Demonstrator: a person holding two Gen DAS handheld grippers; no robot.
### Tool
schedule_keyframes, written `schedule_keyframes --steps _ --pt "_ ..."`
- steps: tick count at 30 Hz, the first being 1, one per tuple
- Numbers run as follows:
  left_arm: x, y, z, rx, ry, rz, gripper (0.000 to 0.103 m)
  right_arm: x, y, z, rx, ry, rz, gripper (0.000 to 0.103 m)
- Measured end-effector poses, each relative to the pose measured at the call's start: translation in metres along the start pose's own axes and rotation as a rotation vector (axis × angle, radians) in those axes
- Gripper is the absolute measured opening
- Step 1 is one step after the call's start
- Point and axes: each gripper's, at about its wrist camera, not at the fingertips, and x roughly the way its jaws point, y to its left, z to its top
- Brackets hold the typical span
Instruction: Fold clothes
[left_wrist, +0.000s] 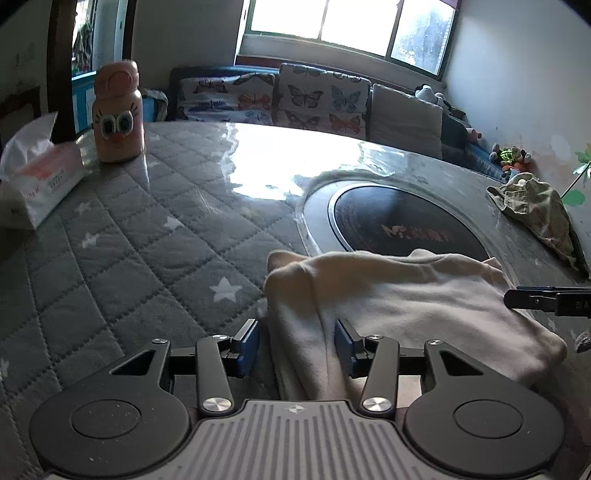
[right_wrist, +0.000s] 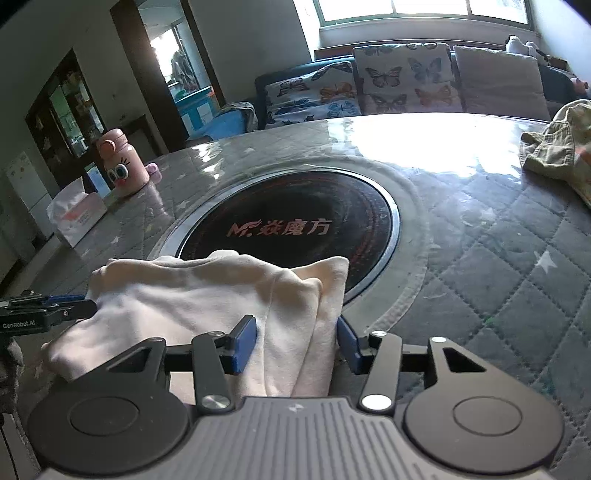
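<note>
A cream-white garment (left_wrist: 406, 295) (right_wrist: 184, 295) lies folded on the quilted grey table cover (left_wrist: 129, 240), just in front of the round black hob. My left gripper (left_wrist: 297, 343) straddles the garment's left folded edge. Its blue pads (left_wrist: 251, 343) stand apart, and a slit of table shows beside the left one. My right gripper (right_wrist: 297, 343) straddles the right folded edge, with cloth filling the space between its pads (right_wrist: 245, 343), though no pinch shows. Each view catches a finger of the other gripper (left_wrist: 535, 299) (right_wrist: 55, 310) at the garment's far side.
A round black hob (right_wrist: 295, 225) is set into the table's middle. A pink cartoon bottle (left_wrist: 117, 114) and a tissue pack (left_wrist: 40, 184) stand at the far left. A camouflage cloth (left_wrist: 535, 210) lies at the right edge. A sofa with butterfly cushions (left_wrist: 317, 99) is behind.
</note>
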Motion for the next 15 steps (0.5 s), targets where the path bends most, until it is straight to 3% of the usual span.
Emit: schedule_keyframes --steps 2,4,6,15 --pt "-0.0002 0.0008 0.0001 -0.009 -0.001 0.001 0.048 0.0016 0.0014 0.0003 -0.001 0.000 0.013 0.047" --pt "-0.0010 0.0016 0.0006 -0.015 -0.002 0.003 0.048 0.0028 0.0019 0.0004 0.003 0.002 0.023 0.034" --pt "-0.0017 0.0023 0.0010 -0.021 -0.003 0.006 0.048 0.0036 0.0021 0.0004 0.009 0.005 0.034 0.029" --pt "-0.0012 0.0051 0.0020 -0.052 0.001 0.010 0.049 0.0047 -0.0007 0.0009 0.034 0.000 0.038 0.028"
